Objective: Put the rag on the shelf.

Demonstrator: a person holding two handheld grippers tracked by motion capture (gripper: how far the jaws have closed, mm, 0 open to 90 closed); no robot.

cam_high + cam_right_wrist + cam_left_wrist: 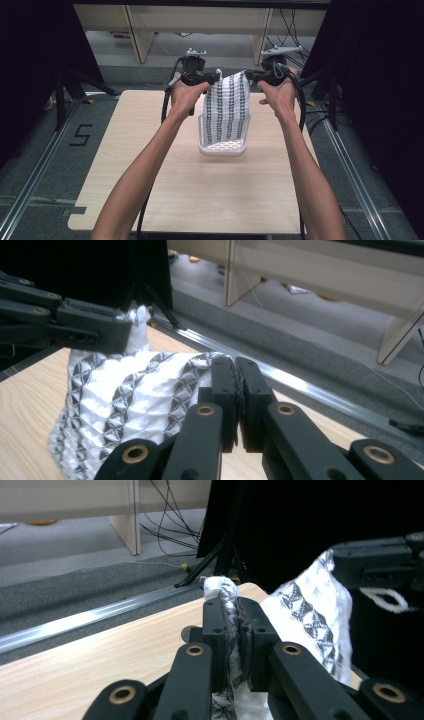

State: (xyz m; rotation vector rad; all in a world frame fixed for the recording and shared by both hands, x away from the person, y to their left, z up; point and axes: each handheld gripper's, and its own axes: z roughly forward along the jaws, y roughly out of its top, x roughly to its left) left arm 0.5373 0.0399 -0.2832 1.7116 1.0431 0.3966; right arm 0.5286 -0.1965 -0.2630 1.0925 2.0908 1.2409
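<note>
A white cloth with black diamond-patterned stripes (227,107) hangs stretched between both grippers above the far half of the table. Its lower end drops into a white perforated basket (223,147). My left gripper (216,77) is shut on the cloth's left top corner; in the left gripper view the cloth (310,615) is bunched between the jaws of the left gripper (234,611). My right gripper (248,75) is shut on the right top corner; in the right gripper view the cloth (130,390) spreads left from the right gripper (236,371).
The light wooden table (200,195) has bare surface near the person and on both sides of the basket. Metal floor rails (30,175) run along each side. Black stands and cables (320,75) sit beyond the far corners, with wooden furniture legs (140,35) behind.
</note>
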